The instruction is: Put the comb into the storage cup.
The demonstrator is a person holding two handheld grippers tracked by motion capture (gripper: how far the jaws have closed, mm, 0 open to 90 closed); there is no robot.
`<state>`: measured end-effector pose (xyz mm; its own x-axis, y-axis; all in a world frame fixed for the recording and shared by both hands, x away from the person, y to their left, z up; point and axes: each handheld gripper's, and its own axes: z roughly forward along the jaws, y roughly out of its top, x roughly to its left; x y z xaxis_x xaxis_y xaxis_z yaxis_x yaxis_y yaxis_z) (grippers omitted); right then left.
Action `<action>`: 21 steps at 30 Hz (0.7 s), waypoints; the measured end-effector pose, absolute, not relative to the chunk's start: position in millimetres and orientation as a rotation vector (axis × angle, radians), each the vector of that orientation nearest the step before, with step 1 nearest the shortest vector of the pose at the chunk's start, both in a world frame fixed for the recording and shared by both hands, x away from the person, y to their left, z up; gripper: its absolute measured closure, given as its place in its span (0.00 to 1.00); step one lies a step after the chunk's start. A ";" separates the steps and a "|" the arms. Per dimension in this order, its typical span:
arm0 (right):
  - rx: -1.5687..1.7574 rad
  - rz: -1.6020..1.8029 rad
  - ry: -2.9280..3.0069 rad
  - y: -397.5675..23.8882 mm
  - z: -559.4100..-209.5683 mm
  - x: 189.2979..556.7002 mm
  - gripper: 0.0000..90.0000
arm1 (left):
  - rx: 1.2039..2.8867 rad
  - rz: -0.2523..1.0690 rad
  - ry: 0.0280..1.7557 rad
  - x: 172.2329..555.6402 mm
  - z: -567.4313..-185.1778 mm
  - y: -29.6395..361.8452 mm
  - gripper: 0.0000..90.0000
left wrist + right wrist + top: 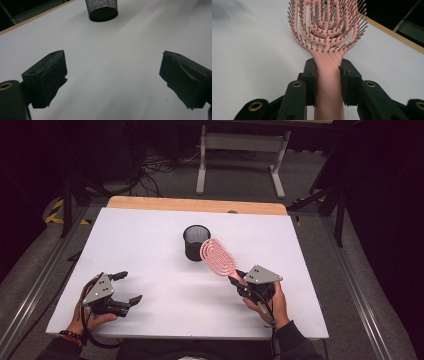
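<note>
The right gripper's [239, 279] fingers [310, 82] are clamped on the handle of a pink hairbrush [218, 256], one on each side of it (bristles facing the right gripper view's camera). The brush is lifted off the table [150, 245] and slants up and to the left, its head just beside a black mesh cup [196, 242] at the table's middle. At the near left, the left gripper [129, 287] rests with fingers [47, 80] wide apart, nothing between them.

No text, label, brand, number or sign can be read anywhere in these views
</note>
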<state>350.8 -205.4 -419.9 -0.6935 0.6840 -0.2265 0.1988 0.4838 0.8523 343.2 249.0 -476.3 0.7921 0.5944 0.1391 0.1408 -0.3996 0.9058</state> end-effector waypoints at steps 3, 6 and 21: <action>0.728 1.169 2.164 -206.0 -419.6 350.2 0.77 | 1.949 0.550 0.553 343.3 -476.3 248.8 0.09; 0.724 1.192 2.140 -205.8 -419.8 349.1 0.77 | 1.948 0.549 0.553 343.3 -476.3 248.6 0.09; 0.676 1.278 2.088 -192.8 -419.4 344.0 0.77 | 1.933 0.540 0.548 341.2 -473.0 249.1 0.09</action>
<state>344.0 -192.8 -419.4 -0.6951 0.6841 -0.2210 0.1145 0.4089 0.9054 341.2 249.1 -473.0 0.7965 0.5906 0.1293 0.1374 -0.3851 0.9126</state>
